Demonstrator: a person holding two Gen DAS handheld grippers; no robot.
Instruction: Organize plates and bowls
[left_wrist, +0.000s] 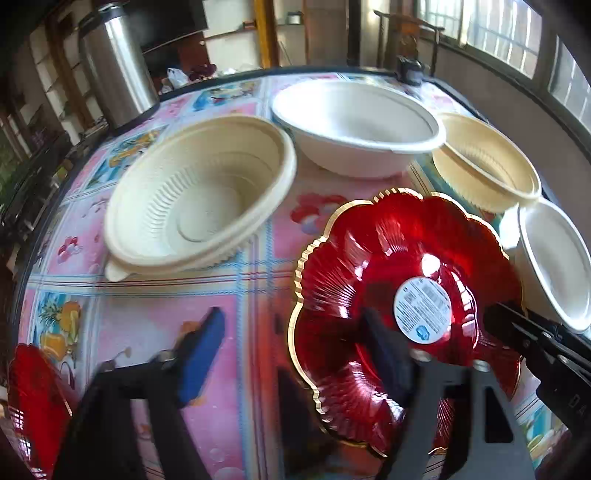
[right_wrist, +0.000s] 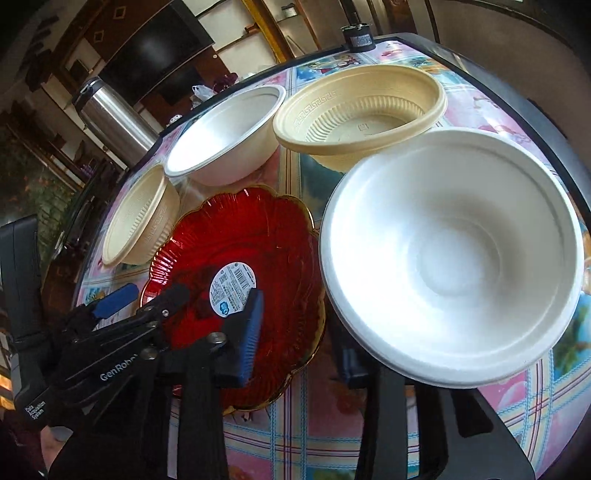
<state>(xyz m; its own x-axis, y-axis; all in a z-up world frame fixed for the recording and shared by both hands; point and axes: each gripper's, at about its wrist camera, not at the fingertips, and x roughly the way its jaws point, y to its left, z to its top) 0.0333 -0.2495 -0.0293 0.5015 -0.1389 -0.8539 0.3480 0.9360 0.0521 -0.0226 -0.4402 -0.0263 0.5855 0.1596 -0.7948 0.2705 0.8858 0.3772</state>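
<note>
A red fluted plate (left_wrist: 399, 258) with a gold rim and a round label lies on the patterned table (left_wrist: 147, 325). My left gripper (left_wrist: 293, 352) straddles the plate's left rim. Its blue pad is out over the tablecloth, away from the rim, so it is open. My right gripper (right_wrist: 299, 347) is on the plate's (right_wrist: 258, 236) right rim: one ribbed blue pad rests on the inner surface, while the other finger sits outside, half hidden under a white bowl (right_wrist: 450, 254). One of its fingers (left_wrist: 506, 325) shows at the plate's right edge. Two cream ribbed bowls (left_wrist: 199, 199) (left_wrist: 484, 162) and another white bowl (left_wrist: 354, 125) stand behind.
A second red plate (left_wrist: 33, 398) peeks in at the near left edge. A steel flask (left_wrist: 114, 66) stands at the far left of the table and a small dark object (left_wrist: 410, 70) at the far rim. The bowls crowd the plate on three sides.
</note>
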